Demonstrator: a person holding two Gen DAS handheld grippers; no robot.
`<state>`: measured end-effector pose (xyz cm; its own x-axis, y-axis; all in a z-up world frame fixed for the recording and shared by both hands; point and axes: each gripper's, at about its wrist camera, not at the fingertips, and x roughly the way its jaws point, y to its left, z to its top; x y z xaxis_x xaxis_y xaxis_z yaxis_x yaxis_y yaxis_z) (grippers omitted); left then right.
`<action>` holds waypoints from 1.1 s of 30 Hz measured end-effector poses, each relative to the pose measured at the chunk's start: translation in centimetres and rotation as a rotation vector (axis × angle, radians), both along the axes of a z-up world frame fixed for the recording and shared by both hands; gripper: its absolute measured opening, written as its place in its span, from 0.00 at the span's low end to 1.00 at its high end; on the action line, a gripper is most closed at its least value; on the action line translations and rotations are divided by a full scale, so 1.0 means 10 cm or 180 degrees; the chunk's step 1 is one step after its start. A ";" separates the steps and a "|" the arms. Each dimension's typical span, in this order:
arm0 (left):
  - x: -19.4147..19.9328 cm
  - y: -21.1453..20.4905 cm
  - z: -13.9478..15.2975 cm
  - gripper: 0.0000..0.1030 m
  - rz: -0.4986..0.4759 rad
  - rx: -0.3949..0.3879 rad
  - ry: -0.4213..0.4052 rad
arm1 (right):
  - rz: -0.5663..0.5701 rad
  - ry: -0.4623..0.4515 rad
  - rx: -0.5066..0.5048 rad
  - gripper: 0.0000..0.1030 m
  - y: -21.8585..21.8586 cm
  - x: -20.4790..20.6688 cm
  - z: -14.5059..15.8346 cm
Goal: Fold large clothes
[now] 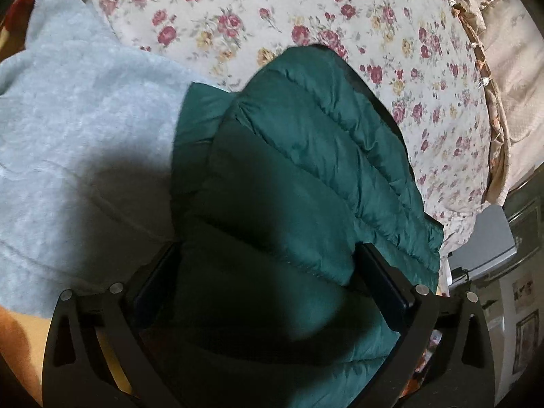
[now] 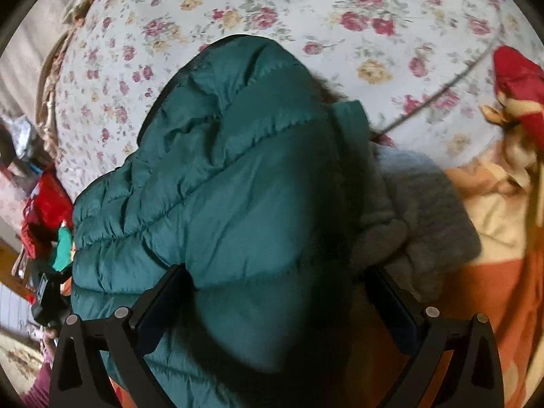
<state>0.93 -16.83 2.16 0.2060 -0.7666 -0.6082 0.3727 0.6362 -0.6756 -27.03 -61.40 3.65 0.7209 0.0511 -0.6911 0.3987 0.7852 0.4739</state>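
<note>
Across the top of both views spreads the bed [image 1: 306, 10], covered in a rose-print sheet. At centre frame lies the green puffer jacket [image 1: 306, 156], the largest garment, bunched into a thick quilted bundle with one layer doubled over another; it looks partly folded, though its edges are not squared, so I judge the task about midway. On the left of the left wrist view a grey fleece garment [image 1: 68, 129] lies spread flat beside and partly under the jacket, apparently not yet folded. At the right edge of the right wrist view sits a red and cream blanket [image 2: 510, 108]. Low in each frame, the left claw [image 1: 268, 272] and right claw [image 2: 275, 292] stand wide apart astride the jacket's bulk, fabric filling the gap; I cannot tell whether either actually grips it.
</note>
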 end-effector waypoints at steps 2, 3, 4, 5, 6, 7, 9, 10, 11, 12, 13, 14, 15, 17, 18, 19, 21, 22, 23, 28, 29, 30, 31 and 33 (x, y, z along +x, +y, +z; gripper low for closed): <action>0.02 -0.03 -0.04 1.00 -0.0015 -0.0016 0.0065 | 0.0093 -0.0007 0.0055 1.00 -0.01 0.09 -0.04; 0.04 -0.05 -0.05 1.00 -0.0012 -0.0025 0.0087 | 0.0108 -0.0011 0.0121 1.00 -0.03 0.12 -0.07; 0.05 -0.06 -0.06 1.00 -0.0012 -0.0031 0.0101 | 0.0113 -0.0027 0.0196 1.00 -0.05 0.15 -0.10; 0.05 -0.07 -0.07 1.00 -0.0014 -0.0032 0.0107 | 0.0116 -0.0044 0.0233 1.00 -0.06 0.15 -0.11; 0.04 -0.08 -0.07 0.99 -0.0016 -0.0027 0.0098 | 0.0117 -0.0058 0.0241 1.00 -0.06 0.15 -0.12; 0.03 -0.08 -0.06 0.98 -0.0023 -0.0027 0.0088 | 0.0110 -0.0071 0.0228 1.00 -0.05 0.14 -0.11; -0.01 -0.06 -0.04 0.82 -0.0063 -0.0074 0.0086 | 0.0109 -0.0111 0.0249 1.00 0.00 0.10 -0.09; -0.02 -0.05 -0.02 0.79 -0.0074 -0.0093 0.0088 | 0.0128 -0.0129 0.0249 0.96 0.05 0.08 -0.06; -0.04 -0.02 0.01 0.72 -0.0089 -0.0115 0.0081 | 0.0138 -0.0135 0.0225 0.90 0.07 0.02 -0.04; -0.05 -0.01 0.03 0.66 -0.0097 -0.0126 0.0076 | 0.0145 -0.0135 0.0192 0.84 0.11 0.00 0.00; -0.07 0.02 0.06 0.63 -0.0104 -0.0141 0.0066 | 0.0146 -0.0145 0.0180 0.80 0.13 -0.04 0.05; -0.09 0.03 0.09 0.59 -0.0104 -0.0145 0.0053 | 0.0141 -0.0152 0.0176 0.72 0.14 -0.06 0.08; -0.11 0.04 0.13 0.55 -0.0106 -0.0138 0.0027 | 0.0129 -0.0166 0.0177 0.64 0.15 -0.09 0.12; -0.18 0.06 0.22 0.51 -0.0105 -0.0101 -0.0053 | 0.0160 -0.0274 0.0274 0.52 0.17 -0.16 0.21; -0.21 0.06 0.27 0.48 -0.0109 -0.0091 -0.0079 | 0.0162 -0.0292 0.0258 0.50 0.20 -0.19 0.26; -0.23 0.07 0.30 0.47 -0.0115 -0.0093 -0.0092 | 0.0173 -0.0292 0.0217 0.50 0.24 -0.22 0.32; -0.31 0.11 0.40 0.43 -0.0147 -0.0107 -0.0118 | 0.0203 -0.0302 0.0182 0.47 0.33 -0.28 0.42; -0.34 0.14 0.43 0.42 -0.0168 -0.0118 -0.0127 | 0.0215 -0.0314 0.0185 0.46 0.36 -0.31 0.47; -0.40 0.18 0.49 0.41 -0.0205 -0.0133 -0.0142 | 0.0228 -0.0333 0.0195 0.45 0.41 -0.34 0.53; -0.73 0.40 0.82 0.38 -0.0425 -0.0147 -0.0211 | 0.0372 -0.0389 0.0179 0.45 0.73 -0.70 0.82; -0.79 0.46 0.86 0.38 -0.0462 -0.0155 -0.0215 | 0.0396 -0.0396 0.0193 0.45 0.80 -0.79 0.86; -0.87 0.54 0.93 0.38 -0.0501 -0.0159 -0.0217 | 0.0423 -0.0399 0.0222 0.45 0.88 -0.88 0.91; -0.95 0.63 0.97 0.38 -0.0537 -0.0161 -0.0209 | 0.0452 -0.0420 0.0277 0.45 0.95 -1.01 0.95; -1.12 0.82 1.06 0.38 -0.0609 -0.0119 -0.0190 | 0.0513 -0.0420 0.0368 0.45 1.08 -1.24 0.99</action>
<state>-10.23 -8.65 12.73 0.0893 -0.8171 -0.5696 0.5244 0.5247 -0.6706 -39.47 -50.60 13.54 0.7808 0.2461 -0.5743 0.2012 0.7712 0.6040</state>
